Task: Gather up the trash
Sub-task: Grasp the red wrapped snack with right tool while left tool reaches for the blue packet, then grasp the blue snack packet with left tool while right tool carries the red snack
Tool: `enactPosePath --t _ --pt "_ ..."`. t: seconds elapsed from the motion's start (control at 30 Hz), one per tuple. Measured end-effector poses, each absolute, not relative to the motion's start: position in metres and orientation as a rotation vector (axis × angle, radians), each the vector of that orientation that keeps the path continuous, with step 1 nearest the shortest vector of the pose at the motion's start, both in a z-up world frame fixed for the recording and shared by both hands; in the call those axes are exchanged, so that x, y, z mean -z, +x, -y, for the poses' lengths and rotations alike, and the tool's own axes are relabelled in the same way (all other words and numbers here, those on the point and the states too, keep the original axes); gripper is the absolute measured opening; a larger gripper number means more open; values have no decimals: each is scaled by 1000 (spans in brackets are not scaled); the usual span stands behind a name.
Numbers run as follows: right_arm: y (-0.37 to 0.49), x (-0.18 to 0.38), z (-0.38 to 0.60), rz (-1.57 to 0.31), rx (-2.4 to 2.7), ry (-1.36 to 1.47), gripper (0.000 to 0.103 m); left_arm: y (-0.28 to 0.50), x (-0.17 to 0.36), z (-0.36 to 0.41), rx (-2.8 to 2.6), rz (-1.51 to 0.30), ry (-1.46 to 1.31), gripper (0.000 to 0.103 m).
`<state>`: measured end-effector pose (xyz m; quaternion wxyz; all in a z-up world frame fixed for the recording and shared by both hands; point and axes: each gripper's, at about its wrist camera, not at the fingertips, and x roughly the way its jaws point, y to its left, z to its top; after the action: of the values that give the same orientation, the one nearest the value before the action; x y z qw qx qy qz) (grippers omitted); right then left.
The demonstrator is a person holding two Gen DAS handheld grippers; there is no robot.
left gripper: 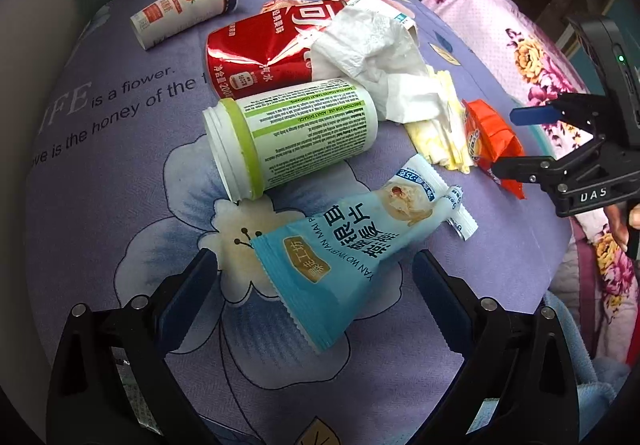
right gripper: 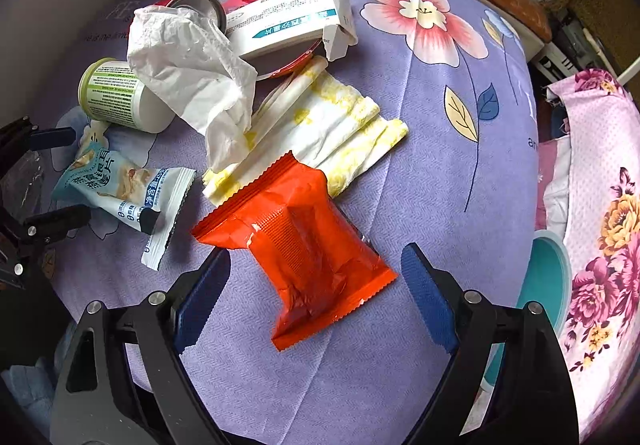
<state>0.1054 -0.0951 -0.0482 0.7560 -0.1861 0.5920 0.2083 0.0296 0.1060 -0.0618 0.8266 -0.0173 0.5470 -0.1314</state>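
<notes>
Trash heaped on purple floral cloth (left gripper: 120, 173). L gripper (left gripper: 316, 277) jaws wide, nothing pinched; light-blue snack wrapper (left gripper: 344, 245) lies flat btwn them. R gripper (right gripper: 316, 277) also spread, orange wrapper (right gripper: 296, 245) on cloth btwn fingers, untouched. Behind: white bottle w/ green band (left gripper: 292, 137) on its side, crushed red can (left gripper: 260, 49), crumpled tissue (left gripper: 372, 53), yogurt cup (left gripper: 184, 5).

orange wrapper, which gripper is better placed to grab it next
Right. The right gripper is open and straddles the orange wrapper. The left gripper is open over the light blue snack packet, farther from it.
</notes>
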Motion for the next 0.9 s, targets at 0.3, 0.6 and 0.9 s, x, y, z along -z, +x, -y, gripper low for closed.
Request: enactPosePath --t 0.3,0.6,0.9 --pt "107 70 114 -1378 -499 -221 49 22 67 -73 384 -1186 34 96" --pt "94 57 152 -1365 -439 -28 43 14 61 -58 408 -1197 129 96" --pt "81 56 188 -1352 -335 105 43 33 44 -55 405 -1177 169 96"
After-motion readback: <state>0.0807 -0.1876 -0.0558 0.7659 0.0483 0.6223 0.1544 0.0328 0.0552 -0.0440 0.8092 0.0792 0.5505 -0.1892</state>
